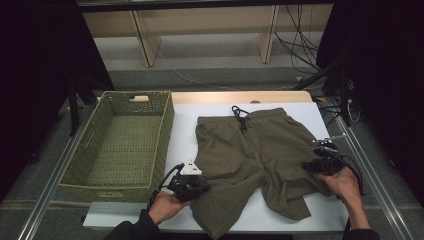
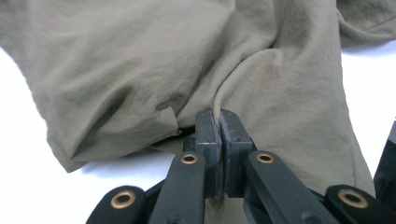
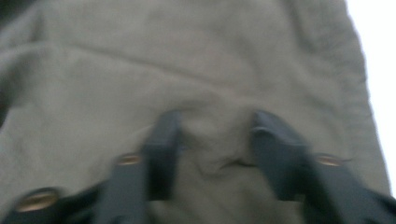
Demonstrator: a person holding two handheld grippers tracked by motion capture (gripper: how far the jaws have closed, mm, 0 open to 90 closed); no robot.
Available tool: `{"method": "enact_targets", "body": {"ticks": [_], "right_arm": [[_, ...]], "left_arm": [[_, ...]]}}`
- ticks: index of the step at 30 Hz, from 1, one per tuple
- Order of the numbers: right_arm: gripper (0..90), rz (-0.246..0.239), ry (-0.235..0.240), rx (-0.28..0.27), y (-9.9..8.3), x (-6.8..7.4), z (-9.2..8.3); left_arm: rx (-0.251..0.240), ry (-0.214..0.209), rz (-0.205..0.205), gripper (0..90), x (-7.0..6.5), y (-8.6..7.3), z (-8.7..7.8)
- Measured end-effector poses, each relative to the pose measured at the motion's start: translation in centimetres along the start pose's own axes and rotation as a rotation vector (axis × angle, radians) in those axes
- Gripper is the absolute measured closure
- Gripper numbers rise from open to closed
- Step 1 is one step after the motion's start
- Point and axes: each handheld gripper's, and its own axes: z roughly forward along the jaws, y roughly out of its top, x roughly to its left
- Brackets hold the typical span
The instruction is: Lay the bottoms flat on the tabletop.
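High cam overhead facing fwd/down, tong cams close, all share shorts (image 1: 260,155), right blurry.

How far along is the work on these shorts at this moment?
Early. Done: the olive shorts lie spread flat on the white table. In hand: the left gripper is shut on a pinched fold of one leg, while the right gripper sits over the other leg with fabric bunched between jaws that stand apart, not yet clamped. Left: no fold shows yet, and the woven basket beside the shorts holds nothing.

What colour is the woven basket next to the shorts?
The rectangular woven basket is a light olive green, seen best in the high view.
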Motion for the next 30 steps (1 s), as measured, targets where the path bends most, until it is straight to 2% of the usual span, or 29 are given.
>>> {"method": "enact_targets", "body": {"ticks": [1,2,4,7,10,12,13,16,17,18,20,22,26,28,30], "right_arm": [[73.7,0.011,0.013,0.008,-0.2,0.1,0.2],[81.3,-0.002,0.02,0.039,-0.5,0.1,0.4],[89.9,-0.004,0.03,0.066,-0.9,0.3,0.4],[90.0,-0.01,0.062,0.086,-1.8,0.9,-0.1],[90.0,-0.035,0.07,0.102,-3.1,2.3,-0.7],[90.0,-0.053,0.066,0.08,-3.5,2.9,-1.3],[83.5,-0.056,0.054,0.042,-3.5,2.8,-1.6],[58.4,-0.031,-0.014,-0.046,-2.5,1.4,-2.3],[52.1,-0.005,-0.028,-0.076,-2.1,0.8,-2.4],[48.0,0.008,-0.029,-0.098,-1.7,-0.2,-2.5],[42.9,0.029,-0.043,-0.106,-1.1,-1.5,-2.6],[40.3,0.079,-0.052,-0.109,-0.5,-3.1,-2.4],[38.0,0.137,-0.053,-0.081,-0.1,-5.6,-1.5],[43.7,0.157,-0.048,-0.054,-0.1,-6.4,-0.9],[56.9,0.163,-0.037,-0.028,-0.2,-6.7,-0.3]], "left_arm": [[-0.007,0.013,0.002,87.1,0.1,0.1,-0.4],[-0.01,0.021,0.003,87.1,0.3,0.2,-0.7],[-0.019,0.032,0.002,87.2,0.5,0.2,-1.3],[-0.029,0.041,-0.003,87.2,0.7,0.1,-1.9],[-0.025,0.048,-0.002,87.2,0.8,-0.1,-2.2],[-0.025,0.048,-0.005,87.2,0.6,-0.3,-2.3],[-0.021,0.048,-0.002,87.1,0.4,-0.3,-2.3],[-0.012,0.042,0.017,87.1,-0.1,-0.2,-2.0],[-0.01,0.041,0.017,87.1,-0.2,-0.2,-1.9],[-0.008,0.04,0.017,87.1,-0.2,-0.2,-1.9],[-0.007,0.038,0.017,87.0,-0.1,-0.2,-1.7],[-0.008,0.039,0.012,87.0,-0.1,-0.2,-1.6],[-0.003,0.04,0.014,86.9,-0.2,-0.3,-1.5],[-0.002,0.04,0.015,86.9,-0.2,-0.4,-1.4],[0.0,0.041,0.015,86.9,-0.2,-0.4,-1.3]]}}
